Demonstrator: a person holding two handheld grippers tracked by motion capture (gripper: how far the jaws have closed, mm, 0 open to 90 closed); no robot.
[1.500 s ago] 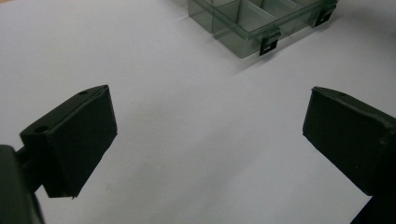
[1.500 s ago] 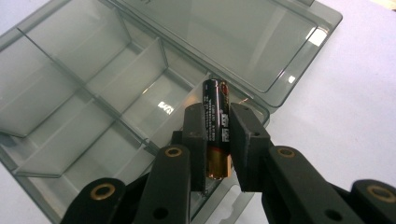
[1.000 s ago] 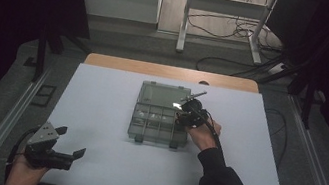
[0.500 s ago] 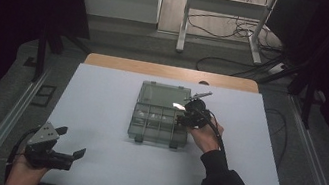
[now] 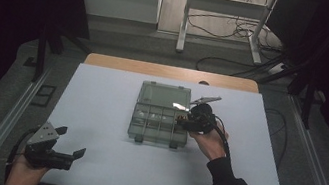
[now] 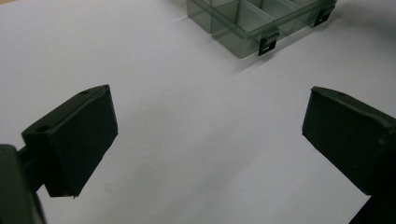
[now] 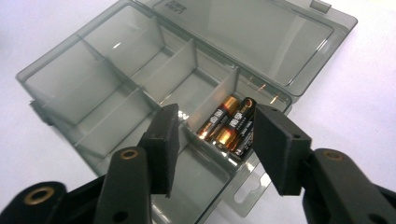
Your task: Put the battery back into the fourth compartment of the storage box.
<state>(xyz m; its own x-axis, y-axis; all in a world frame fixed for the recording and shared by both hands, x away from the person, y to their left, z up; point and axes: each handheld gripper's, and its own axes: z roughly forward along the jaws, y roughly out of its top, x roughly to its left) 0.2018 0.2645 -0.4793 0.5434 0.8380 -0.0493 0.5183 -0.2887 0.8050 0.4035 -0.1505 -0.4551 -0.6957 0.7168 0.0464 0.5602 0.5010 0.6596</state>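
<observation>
A clear grey compartment box (image 5: pixel 164 95) lies open in the middle of the white table, its lid folded back. My right gripper (image 5: pixel 186 121) hovers over the box's right side. In the right gripper view its jaws (image 7: pixel 217 119) have just been opening and grip nothing. Below the gap, black-and-copper batteries (image 7: pixel 233 123) lie in an end compartment of the box (image 7: pixel 243 32). My left gripper (image 5: pixel 72 141) rests at the table's front left, open and empty. In the left gripper view it (image 6: pixel 210 121) points toward the box (image 6: pixel 243 28).
The white table (image 5: pixel 98 112) has bare surface on both sides of the box. The box's other compartments (image 7: pixel 116 70) look empty. Cables and a metal stand (image 5: pixel 224 26) lie on the floor beyond the far edge.
The right gripper has shifted slightly to the right and toward the person over the box's edge. The left gripper has stayed where it was.
</observation>
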